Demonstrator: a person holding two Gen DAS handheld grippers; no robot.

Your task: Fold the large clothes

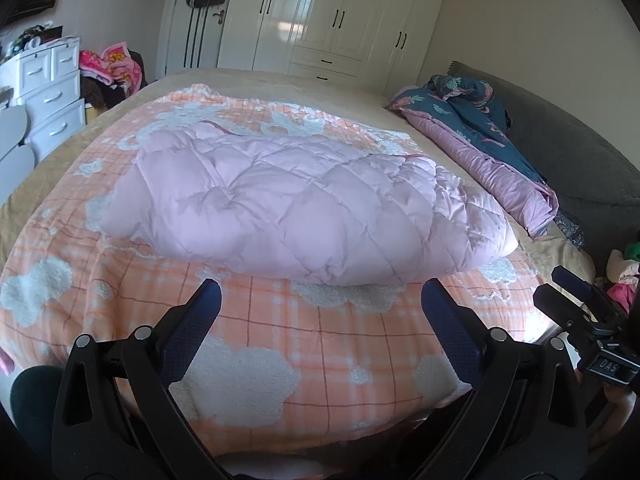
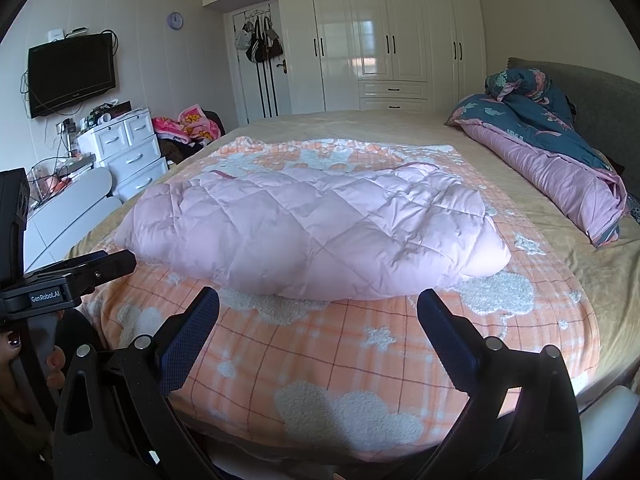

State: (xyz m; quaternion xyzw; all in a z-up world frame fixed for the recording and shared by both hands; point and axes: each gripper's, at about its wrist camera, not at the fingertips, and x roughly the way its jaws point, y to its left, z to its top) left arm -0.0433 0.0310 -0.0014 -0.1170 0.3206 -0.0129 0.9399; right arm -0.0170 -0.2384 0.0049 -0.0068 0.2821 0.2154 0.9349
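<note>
At the far left a white drawer unit [image 2: 128, 148] stands against the wall, with a heap of pink printed fabric [image 2: 188, 124] just beside it; a black television [image 2: 72, 74] hangs above; white wardrobes [image 2: 384, 36] line the back wall. The left gripper [image 1: 320, 300] hangs over the near edge of the bed, its blue-padded fingers [image 1: 196, 320] spread wide apart and holding nothing; the right gripper [image 2: 318, 308] is likewise spread and empty, near the same edge. Ahead of both lies the pink quilted coat [image 1: 288, 204], folded into a puffy bundle, resting in the middle of the orange plaid blanket [image 1: 280, 352] with white fleecy clouds; well apart to the right, a blue floral duvet [image 2: 552, 140] with a purple underside lies bunched against the grey headboard [image 2: 600, 92].
</note>
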